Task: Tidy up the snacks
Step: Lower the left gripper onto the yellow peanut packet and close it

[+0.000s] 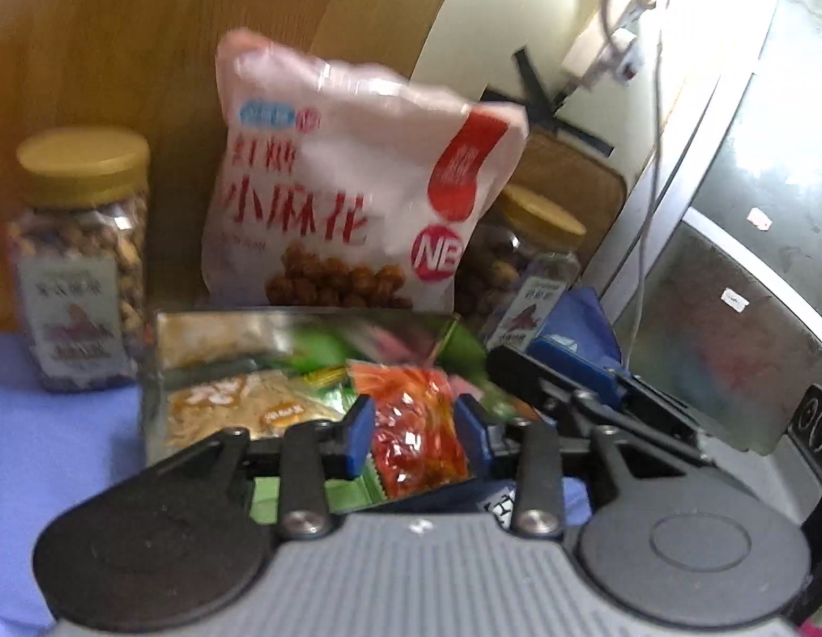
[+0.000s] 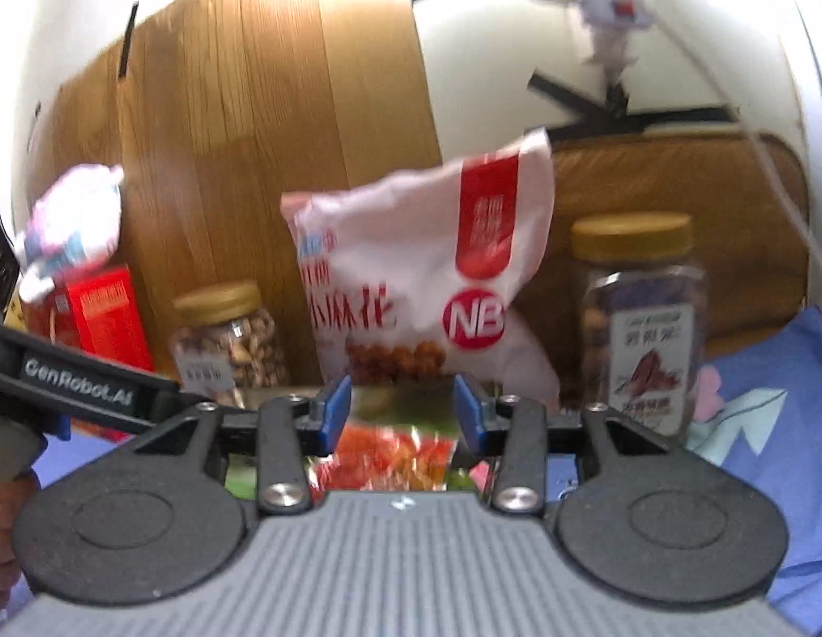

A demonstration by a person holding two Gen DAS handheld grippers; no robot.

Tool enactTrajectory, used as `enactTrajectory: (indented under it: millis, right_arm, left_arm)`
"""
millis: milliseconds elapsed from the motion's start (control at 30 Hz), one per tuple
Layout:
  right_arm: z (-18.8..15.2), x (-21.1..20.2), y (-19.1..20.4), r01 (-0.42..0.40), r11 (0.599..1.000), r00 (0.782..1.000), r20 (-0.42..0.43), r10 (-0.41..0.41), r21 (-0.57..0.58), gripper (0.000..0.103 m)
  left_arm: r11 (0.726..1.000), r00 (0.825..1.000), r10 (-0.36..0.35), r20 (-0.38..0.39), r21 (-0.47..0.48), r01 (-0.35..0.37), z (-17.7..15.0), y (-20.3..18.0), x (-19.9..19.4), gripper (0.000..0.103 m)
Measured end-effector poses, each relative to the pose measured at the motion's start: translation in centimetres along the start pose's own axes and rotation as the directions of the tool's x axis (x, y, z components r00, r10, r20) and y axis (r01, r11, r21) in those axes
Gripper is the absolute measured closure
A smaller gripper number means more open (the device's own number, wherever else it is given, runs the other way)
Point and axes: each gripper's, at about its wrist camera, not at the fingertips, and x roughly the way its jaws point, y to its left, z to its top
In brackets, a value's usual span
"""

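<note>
My left gripper (image 1: 416,431) hovers over a clear box (image 1: 159,350) filled with small snack packets. Its blue pads stand a little apart, and a red packet (image 1: 411,424) fills the gap between them; it seems to lie in the box rather than being pinched. My right gripper (image 2: 403,414) is open with nothing between its pads, above the same red packet (image 2: 390,451). Just behind the box, a big pink bag of fried dough twists (image 1: 352,191) (image 2: 427,265) leans on a wooden board (image 1: 119,53), blurred. Neither gripper holds it.
Two yellow-lidded nut jars (image 1: 82,260) (image 1: 522,265) flank the bag. In the right wrist view a red carton (image 2: 103,313) with a pink-white pack (image 2: 71,217) on top stands far left. A blue cloth (image 2: 772,424) covers the table, with a brown cushion (image 2: 676,186) behind. A hand (image 2: 2,520) shows low left.
</note>
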Motion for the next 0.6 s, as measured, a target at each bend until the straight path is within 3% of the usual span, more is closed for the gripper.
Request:
enactTrajectory:
  millis: [133, 200, 267, 367, 500, 600]
  right_arm:
    - [0.2, -3.1, 0.3, -0.075, 0.997, 0.997, -0.021, 0.075, 0.026, 0.057]
    - [-0.9, -4.3, 0.9, -0.151, 0.988, 0.983, -0.100, 0.152, 0.022, 0.052]
    - [-2.5, -5.2, 1.6, -0.189, 0.982, 0.964, -0.188, 0.187, 0.005, 0.043]
    - [-5.1, -6.1, 2.6, -0.159, 0.987, 0.940, -0.308, 0.146, -0.017, 0.042]
    - [-7.1, -6.7, 3.4, -0.132, 0.991, 0.911, -0.392, 0.124, 0.007, 0.042]
    - [-7.3, -6.4, 4.7, -0.116, 0.992, 0.908, -0.411, 0.085, -0.052, 0.041]
  left_arm:
    - [0.999, 0.998, -0.040, 0.042, 0.013, 0.039, -1.6, -0.2, -4.1, 0.067]
    - [0.999, 0.998, -0.053, 0.036, 0.014, 0.052, -3.2, 0.1, -5.5, 0.067]
    - [0.999, 0.999, -0.048, 0.007, 0.000, 0.048, -5.1, 0.7, -6.0, 0.060]
    - [0.999, 0.998, -0.016, -0.067, -0.051, 0.013, -7.3, 1.9, -4.7, 0.059]
    - [0.988, 0.986, -0.050, -0.160, -0.156, 0.025, -8.5, 3.7, -1.6, 0.053]
    - [0.982, 0.986, -0.068, -0.152, -0.185, 0.039, -8.6, 3.8, -0.6, 0.055]
